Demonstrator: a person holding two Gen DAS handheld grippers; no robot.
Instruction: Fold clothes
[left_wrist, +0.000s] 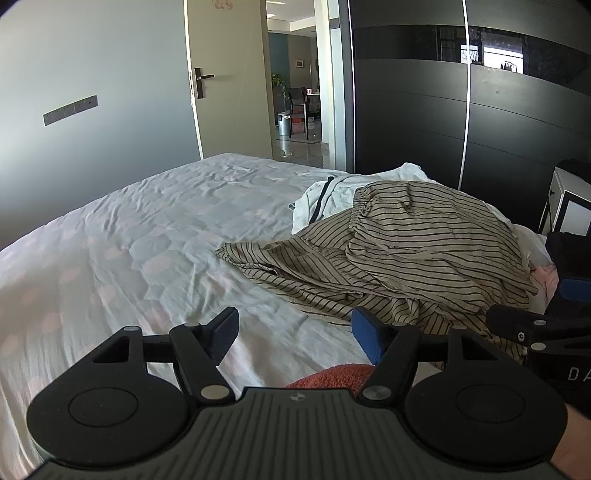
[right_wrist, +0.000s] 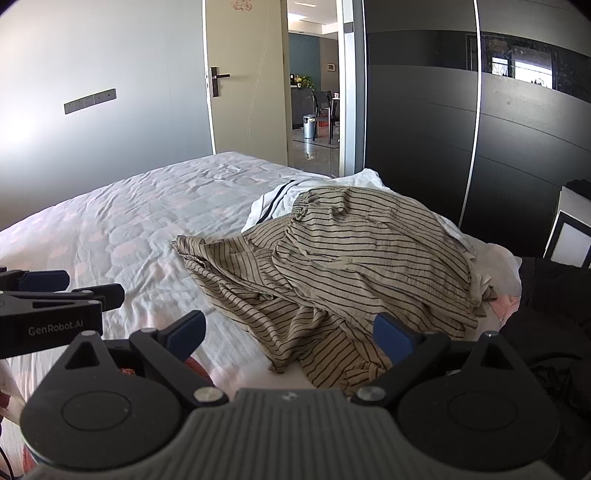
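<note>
Bed (left_wrist: 129, 236): wrinkled pale sheet with faint pink patches. Striped beige garment (left_wrist: 399, 247) heaped toward the right edge, over white clothing (left_wrist: 332, 195) with a dark stripe. Pink fabric (left_wrist: 546, 275) at right edge, orange-red towel (left_wrist: 332, 376) at near edge.

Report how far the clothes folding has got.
Done: nothing looks folded. The striped garment lies crumpled on the bed, over a white garment. In hand: nothing; the left gripper and right gripper are open and empty. Left: fold everything.
</note>
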